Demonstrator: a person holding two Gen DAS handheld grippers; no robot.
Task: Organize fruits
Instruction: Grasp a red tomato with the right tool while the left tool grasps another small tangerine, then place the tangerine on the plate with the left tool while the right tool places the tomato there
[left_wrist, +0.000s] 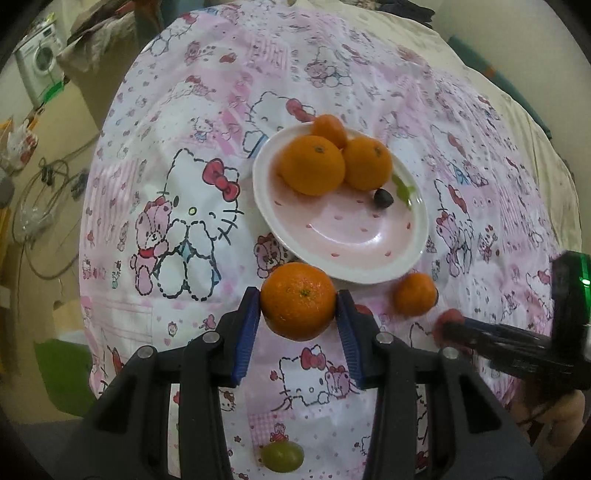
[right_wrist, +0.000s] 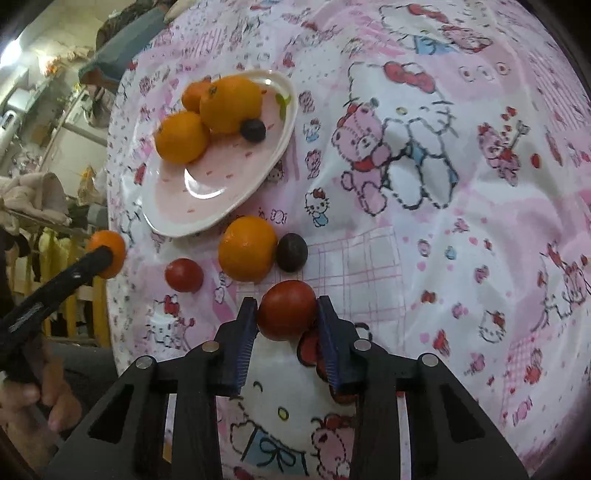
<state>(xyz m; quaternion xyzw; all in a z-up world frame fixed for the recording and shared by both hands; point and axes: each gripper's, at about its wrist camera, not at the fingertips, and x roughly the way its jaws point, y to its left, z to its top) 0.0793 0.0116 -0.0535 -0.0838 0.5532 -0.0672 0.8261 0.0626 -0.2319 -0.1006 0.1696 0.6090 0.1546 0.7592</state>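
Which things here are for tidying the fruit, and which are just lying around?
For the job:
- pink plate with three oranges and a dark grape
- orange in left tongs
- red tomato in right tongs
- loose orange
- green grape

Just lying about:
- washing machine
- floor cables

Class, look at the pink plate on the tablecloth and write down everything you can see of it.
The plate is shallow and round, glossy like glazed ceramic, with a white rim and a pale pink well dotted with small red marks and a green leaf motif. It rests on the cartoon-print tablecloth. Three oranges and one small dark fruit lie clustered at its far side; the near half is bare. Neither hand-held gripper touches it.
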